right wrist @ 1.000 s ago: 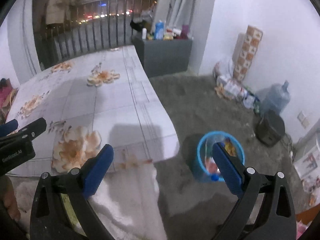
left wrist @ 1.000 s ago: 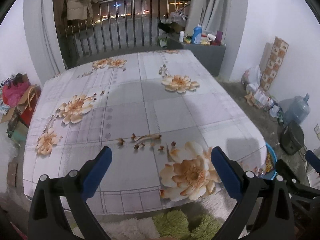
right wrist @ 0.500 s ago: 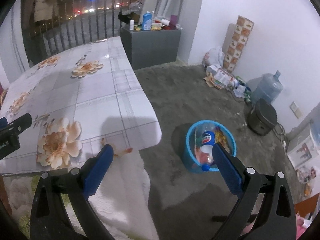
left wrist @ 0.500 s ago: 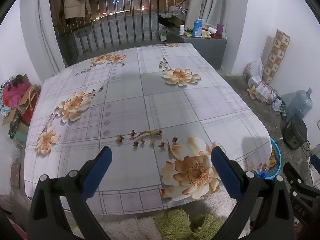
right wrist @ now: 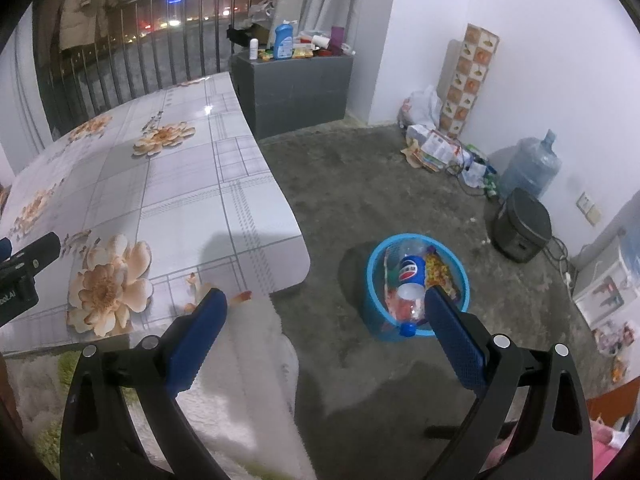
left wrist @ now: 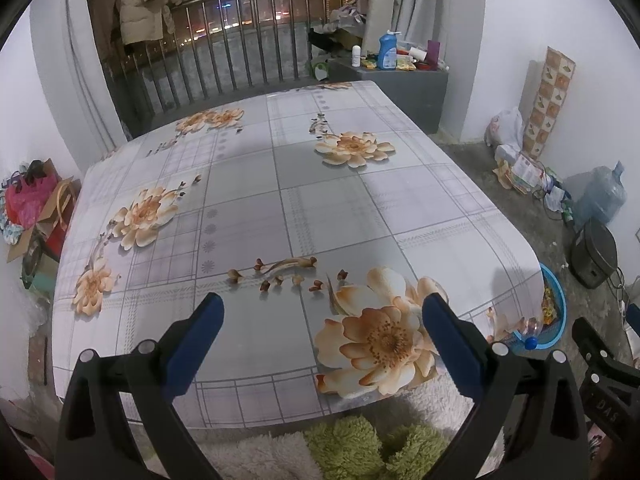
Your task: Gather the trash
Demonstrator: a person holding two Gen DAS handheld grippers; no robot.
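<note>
Fingers [right wrist: 452,328] apart above blue bin [right wrist: 376,276] of trash.

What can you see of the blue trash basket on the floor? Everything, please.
The blue trash basket is round, plastic-looking, with a light blue rim and mesh-like wall. It stands upright on the grey concrete floor, just off the corner of the flowered table, not touching it. It is filled: a clear plastic bottle with a blue label lies slanted in it, blue cap over the near rim, among colourful wrappers. The left wrist view shows only its edge behind the table corner. Neither claw touches it.
</note>
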